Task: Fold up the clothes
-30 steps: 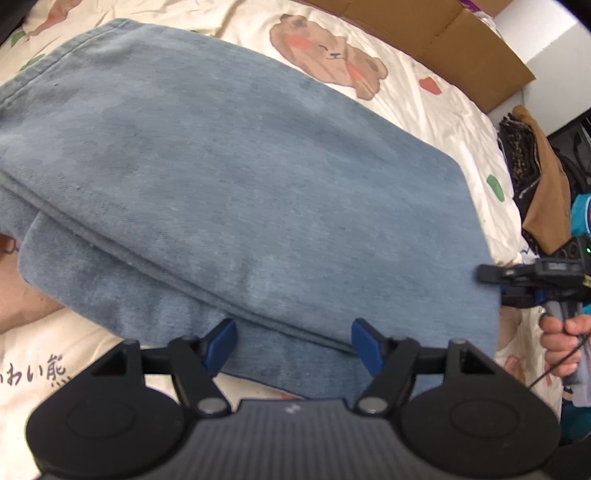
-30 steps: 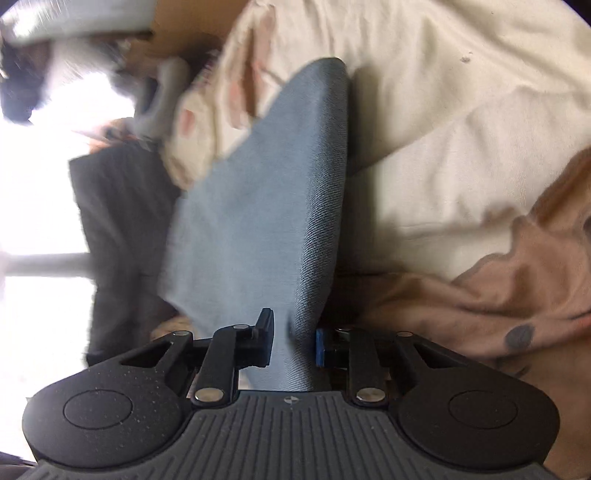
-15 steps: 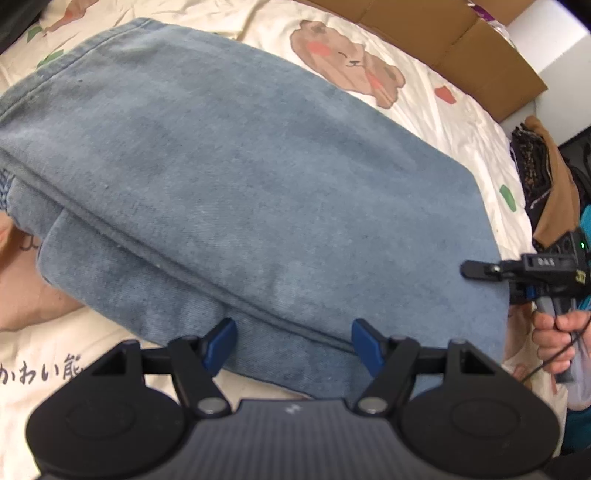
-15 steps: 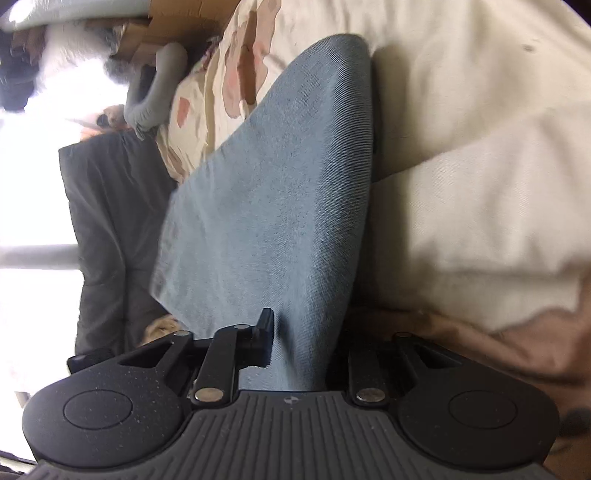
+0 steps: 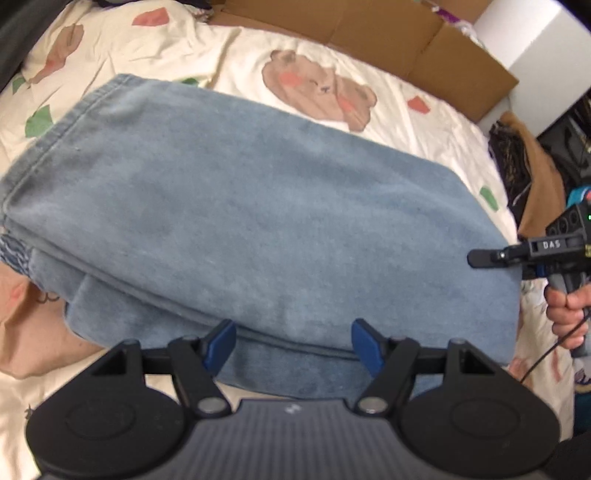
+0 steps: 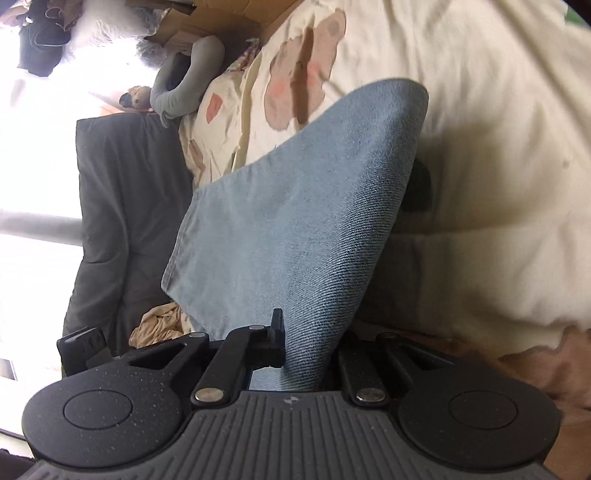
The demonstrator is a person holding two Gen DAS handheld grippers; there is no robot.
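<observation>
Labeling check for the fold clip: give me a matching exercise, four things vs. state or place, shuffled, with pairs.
Things:
1. left tool
2. right tool
3. denim garment
4. cardboard box

States or places:
A. lying folded on the bear-print bedding
B. shut on the denim's edge
C. at the far edge of the bed
D. open, above the garment's near edge

Pairs: 1-D, 2-B, 3-A, 4-C
</observation>
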